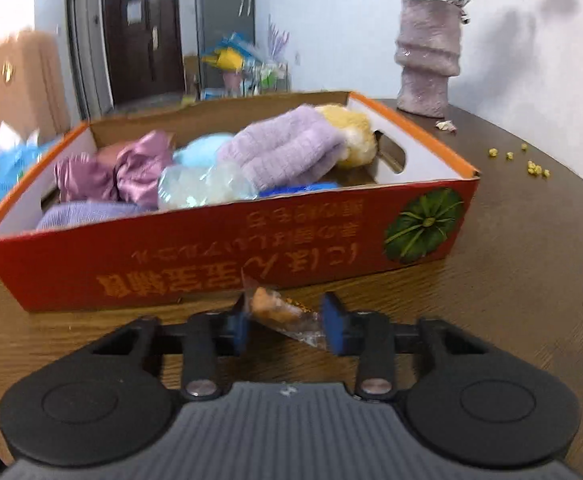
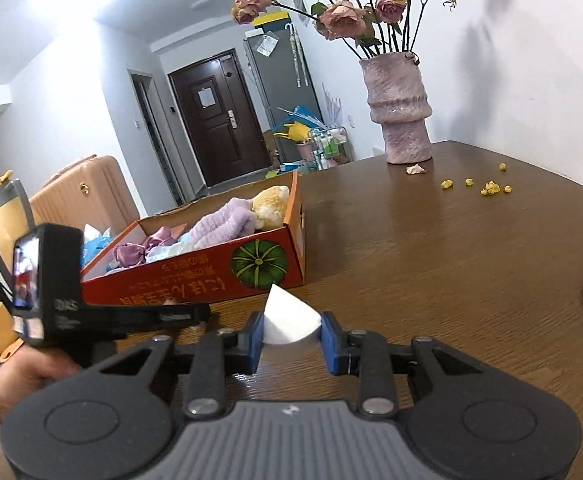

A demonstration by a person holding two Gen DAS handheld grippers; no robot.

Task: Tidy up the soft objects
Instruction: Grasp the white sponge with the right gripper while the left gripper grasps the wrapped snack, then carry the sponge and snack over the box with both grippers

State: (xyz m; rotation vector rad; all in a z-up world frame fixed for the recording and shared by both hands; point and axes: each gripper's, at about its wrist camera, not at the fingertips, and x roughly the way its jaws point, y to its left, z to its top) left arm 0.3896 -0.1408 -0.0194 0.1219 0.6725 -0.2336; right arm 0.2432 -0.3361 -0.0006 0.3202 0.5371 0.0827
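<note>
Dark wood-grain desk [image 2: 471, 260] carries an open red cardboard box [image 1: 211, 248], heaped with soft goods: ribbed lilac knit [image 1: 283, 152], shiny mauve satin [image 1: 131, 168], fuzzy yellow plush [image 1: 355, 136]. Right claw [image 2: 290, 338] pinches a smooth white wedge sponge [image 2: 287, 320] just before the box. Left claw [image 1: 287, 322] part-spread around a crinkly clear-wrapped snack [image 1: 279, 310]; contact uncertain.
</note>
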